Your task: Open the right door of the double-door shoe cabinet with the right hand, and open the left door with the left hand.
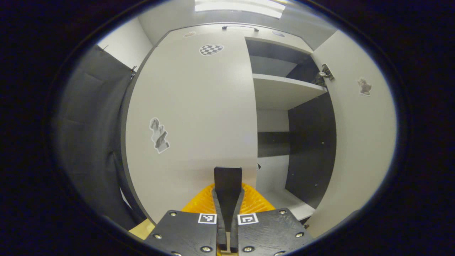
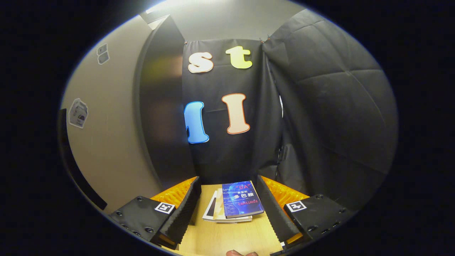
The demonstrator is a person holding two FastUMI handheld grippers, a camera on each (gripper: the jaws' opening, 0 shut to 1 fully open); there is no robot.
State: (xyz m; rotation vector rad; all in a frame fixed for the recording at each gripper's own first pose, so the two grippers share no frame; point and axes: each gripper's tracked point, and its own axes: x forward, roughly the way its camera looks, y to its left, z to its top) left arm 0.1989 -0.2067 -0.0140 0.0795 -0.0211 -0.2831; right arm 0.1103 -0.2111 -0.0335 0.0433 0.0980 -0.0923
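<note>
In the left gripper view the white shoe cabinet stands close ahead. Its left door (image 1: 192, 106), which bears stickers, is closed. Its right door (image 1: 359, 142) is swung wide open, showing a white shelf (image 1: 280, 92) and dark inner walls. My left gripper (image 1: 227, 177) is shut with nothing between its fingers, low in front of the left door, just left of that door's free edge. In the right gripper view my right gripper (image 2: 229, 199) is open and holds nothing. It faces the booth wall, with a white panel (image 2: 106, 142) of the cabinet on its left.
A small stack of books (image 2: 241, 201) lies on a wooden surface (image 2: 227, 238) between the right gripper's fingers. A fingertip (image 2: 241, 253) shows at the bottom edge. Black cloth (image 1: 89, 124) hangs left of the cabinet. A dark bar (image 1: 240, 27) lies on the cabinet's top.
</note>
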